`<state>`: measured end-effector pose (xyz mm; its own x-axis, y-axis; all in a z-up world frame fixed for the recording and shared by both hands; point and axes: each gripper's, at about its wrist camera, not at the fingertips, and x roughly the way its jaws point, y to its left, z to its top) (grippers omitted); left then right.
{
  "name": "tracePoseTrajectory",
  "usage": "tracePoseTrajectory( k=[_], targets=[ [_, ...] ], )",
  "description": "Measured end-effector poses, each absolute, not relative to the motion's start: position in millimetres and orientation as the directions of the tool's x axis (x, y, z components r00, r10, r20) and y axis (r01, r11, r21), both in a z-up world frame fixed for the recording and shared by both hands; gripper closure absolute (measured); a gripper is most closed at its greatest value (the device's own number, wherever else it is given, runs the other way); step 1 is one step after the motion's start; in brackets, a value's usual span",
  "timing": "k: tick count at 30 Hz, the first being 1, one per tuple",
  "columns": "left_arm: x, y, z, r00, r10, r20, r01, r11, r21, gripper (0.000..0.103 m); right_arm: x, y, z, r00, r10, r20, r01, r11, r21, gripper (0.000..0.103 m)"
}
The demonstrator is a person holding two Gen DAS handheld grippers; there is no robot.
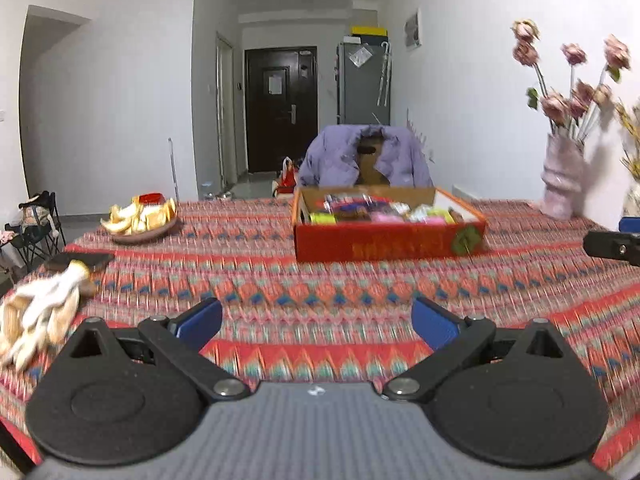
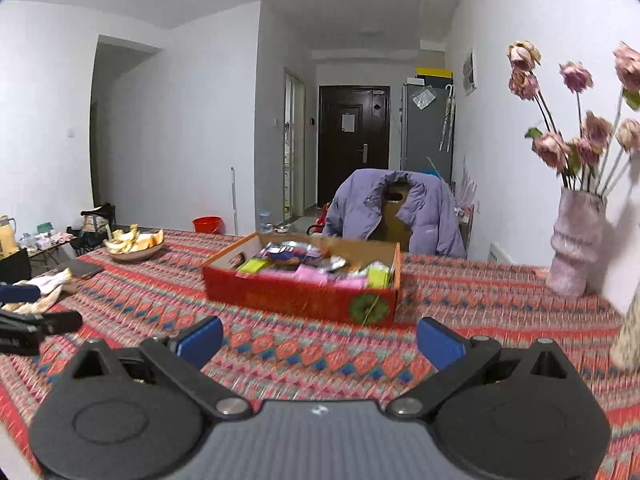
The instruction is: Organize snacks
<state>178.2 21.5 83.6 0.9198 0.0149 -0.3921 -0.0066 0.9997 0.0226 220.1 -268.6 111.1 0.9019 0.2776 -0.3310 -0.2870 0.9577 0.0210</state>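
A red cardboard box [image 1: 384, 240] full of several coloured snack packets [image 1: 376, 210] stands on the patterned tablecloth, far centre in the left wrist view. It also shows in the right wrist view [image 2: 296, 298], with the packets [image 2: 312, 268] inside. My left gripper [image 1: 316, 322] is open and empty, low over the cloth, well short of the box. My right gripper [image 2: 320, 342] is open and empty, close in front of the box. The right gripper's tip shows at the right edge of the left wrist view [image 1: 612, 246]; the left gripper shows at the left edge of the right wrist view [image 2: 28, 320].
A plate of orange peel [image 1: 140, 220] sits far left. White gloves [image 1: 40, 312] and a dark flat object [image 1: 80, 260] lie at the near left. A pink vase of dried roses [image 1: 562, 176] stands far right. A chair with a purple jacket [image 1: 364, 158] is behind the table.
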Motion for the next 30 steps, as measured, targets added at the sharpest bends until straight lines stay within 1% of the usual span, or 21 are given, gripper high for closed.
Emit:
tracePoseTrajectory(
  k=[3, 5, 11, 13, 16, 21, 24, 27, 30],
  targets=[
    [151, 15, 64, 0.917, 0.013, -0.399, -0.002, 1.0, 0.028, 0.0, 188, -263, 93, 0.904, 0.283, -0.319, -0.294, 0.956, 0.014, 0.0],
    [130, 11, 54, 0.923, 0.025, -0.384, -0.009, 0.999, 0.043, 0.0, 167, -259, 79, 0.907, 0.281, -0.313, -0.296, 0.955, 0.002, 0.0],
    [77, 7, 38, 0.937, 0.021, -0.348, -0.02, 1.0, 0.006, 0.0, 108, -245, 46, 0.912, 0.272, -0.305, -0.291, 0.956, -0.018, 0.0],
    [64, 3, 33, 0.937, 0.03, -0.349, -0.025, 1.0, 0.019, 0.0, 92, -242, 37, 0.912, 0.276, -0.304, -0.294, 0.956, -0.015, 0.0],
    [47, 0, 27, 0.941, 0.033, -0.336, -0.02, 0.999, 0.041, 0.0, 75, -238, 29, 0.91, 0.282, -0.303, -0.294, 0.956, 0.007, 0.0],
    [30, 5, 21, 0.942, 0.007, -0.335, -0.006, 1.0, 0.002, 0.0, 51, -233, 26, 0.915, 0.287, -0.283, -0.295, 0.955, 0.016, 0.0],
    [27, 4, 23, 0.944, 0.005, -0.331, -0.002, 1.0, 0.009, 0.0, 37, -234, 25, 0.928, 0.27, -0.259, -0.277, 0.961, 0.007, 0.0],
    [27, 6, 25, 0.944, 0.01, -0.329, -0.008, 1.0, 0.007, 0.0, 35, -238, 25, 0.928, 0.268, -0.259, -0.269, 0.963, 0.032, 0.0],
    [25, 5, 27, 0.946, 0.012, -0.323, -0.011, 1.0, 0.005, 0.0, 38, -238, 26, 0.928, 0.268, -0.258, -0.272, 0.962, 0.02, 0.0]
  ],
)
